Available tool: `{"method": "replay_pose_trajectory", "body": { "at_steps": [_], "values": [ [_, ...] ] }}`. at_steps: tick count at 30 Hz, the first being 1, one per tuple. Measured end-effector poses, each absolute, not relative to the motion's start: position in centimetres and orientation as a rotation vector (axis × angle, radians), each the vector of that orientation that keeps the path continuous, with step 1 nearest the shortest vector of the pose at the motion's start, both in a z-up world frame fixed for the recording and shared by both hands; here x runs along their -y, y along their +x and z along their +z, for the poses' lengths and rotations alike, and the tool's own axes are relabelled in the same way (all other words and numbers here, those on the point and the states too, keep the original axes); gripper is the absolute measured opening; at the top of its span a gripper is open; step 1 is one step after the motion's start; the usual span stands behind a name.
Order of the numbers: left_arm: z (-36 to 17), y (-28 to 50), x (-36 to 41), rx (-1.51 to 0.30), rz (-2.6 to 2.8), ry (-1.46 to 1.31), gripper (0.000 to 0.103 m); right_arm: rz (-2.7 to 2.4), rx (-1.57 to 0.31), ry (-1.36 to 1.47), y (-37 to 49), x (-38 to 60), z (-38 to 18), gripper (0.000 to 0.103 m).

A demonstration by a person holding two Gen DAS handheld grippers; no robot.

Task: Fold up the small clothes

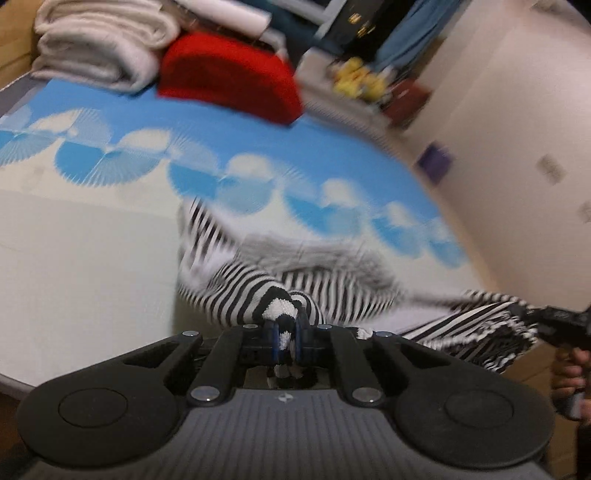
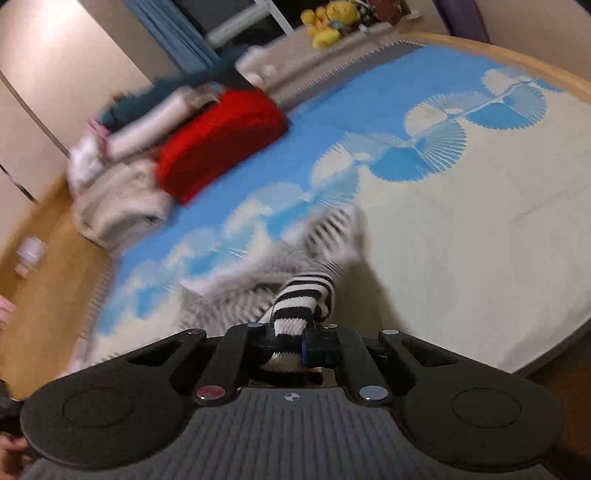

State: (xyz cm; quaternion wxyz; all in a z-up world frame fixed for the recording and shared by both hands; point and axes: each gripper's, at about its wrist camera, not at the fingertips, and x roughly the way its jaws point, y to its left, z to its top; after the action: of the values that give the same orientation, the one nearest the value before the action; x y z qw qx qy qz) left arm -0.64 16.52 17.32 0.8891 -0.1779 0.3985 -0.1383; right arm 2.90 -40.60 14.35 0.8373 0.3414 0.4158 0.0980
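Observation:
A small black-and-white striped garment [image 1: 317, 284] hangs stretched above the bed, blurred by motion. My left gripper [image 1: 286, 338] is shut on one bunched end of it, striped cloth pinched between the blue pads. At the far right of the left wrist view the other gripper [image 1: 561, 321] holds the garment's other end, with a hand below it. In the right wrist view my right gripper [image 2: 291, 338] is shut on a striped cuff or edge of the same garment [image 2: 306, 291], and the rest trails down toward the bed.
The bed cover [image 1: 92, 240] is cream with blue fan patterns. A red cushion [image 1: 229, 77] and folded white blankets [image 1: 96, 40] lie at the bed's far end. Yellow plush toys [image 2: 325, 22] sit on a ledge. Wooden floor [image 2: 48, 280] runs beside the bed.

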Motion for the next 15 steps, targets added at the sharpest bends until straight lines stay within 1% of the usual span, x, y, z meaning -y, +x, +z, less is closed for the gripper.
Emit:
{"method": "replay_pose_trajectory", "body": {
  "at_steps": [2,5,12,14,15],
  "values": [
    [17.5,-0.6,-16.8,-0.821,-0.318,-0.425,0.008,0.204,-0.847,0.713,2.3,41.5,15.6,0.008],
    [15.1,2.3,-16.8,-0.869,-0.309,-0.476,0.008,0.165,-0.880,0.750,4.1,42.3,13.9,0.008],
    [5.1,15.9,-17.0,-1.053,-0.169,-0.507,0.009,0.051,-1.063,0.673,14.6,40.5,4.8,0.008],
    [2.6,19.0,-17.3,-1.084,-0.116,-0.500,0.010,0.019,-1.114,0.660,17.9,39.7,2.0,0.008],
    [1.7,20.1,-17.2,-1.081,-0.089,-0.472,0.014,0.024,-1.127,0.652,19.3,39.2,0.8,0.008]
  ]
}}
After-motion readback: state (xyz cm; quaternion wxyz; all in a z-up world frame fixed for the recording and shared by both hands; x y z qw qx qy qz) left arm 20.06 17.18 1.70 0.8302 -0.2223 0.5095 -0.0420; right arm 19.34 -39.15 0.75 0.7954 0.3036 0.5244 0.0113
